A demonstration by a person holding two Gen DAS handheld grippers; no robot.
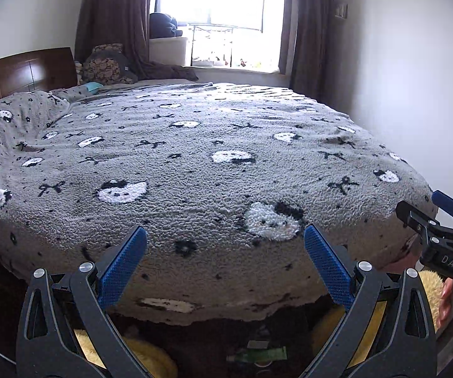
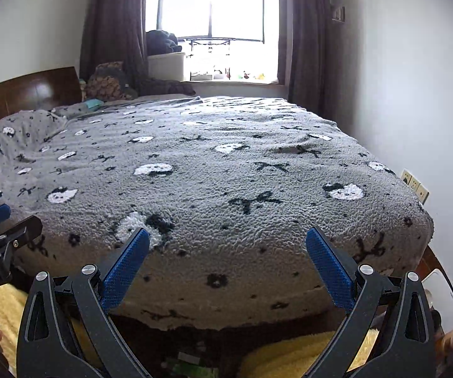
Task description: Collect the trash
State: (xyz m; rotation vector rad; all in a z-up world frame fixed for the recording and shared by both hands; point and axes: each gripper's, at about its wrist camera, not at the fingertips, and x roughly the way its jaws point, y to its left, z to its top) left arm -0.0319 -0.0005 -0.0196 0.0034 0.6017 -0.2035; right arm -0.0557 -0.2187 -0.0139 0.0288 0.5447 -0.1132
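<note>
Both claws, left claw (image 1: 225, 245) and right claw (image 2: 228, 249), gape wide, empty. I judge collecting unstarted; green wrapper (image 1: 258, 353) lies at bottom center, below the bed (image 1: 194, 163).

Grey cat-and-bow patterned blanket (image 1: 213, 170), brown curtains (image 1: 116, 19)

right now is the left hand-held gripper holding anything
No, the left hand-held gripper is open, with only the grey blanket showing between its blue fingers.

One bed (image 1: 194, 163) fills the room, with one wooden headboard (image 1: 21, 72) at its left end. Beyond the bed: one window (image 1: 217, 15), two brown curtains (image 1: 113, 15), one white bin (image 1: 168, 51). Two grippers, left gripper (image 1: 226, 264) and right gripper (image 2: 228, 267), hover at the bed's near edge.
</note>
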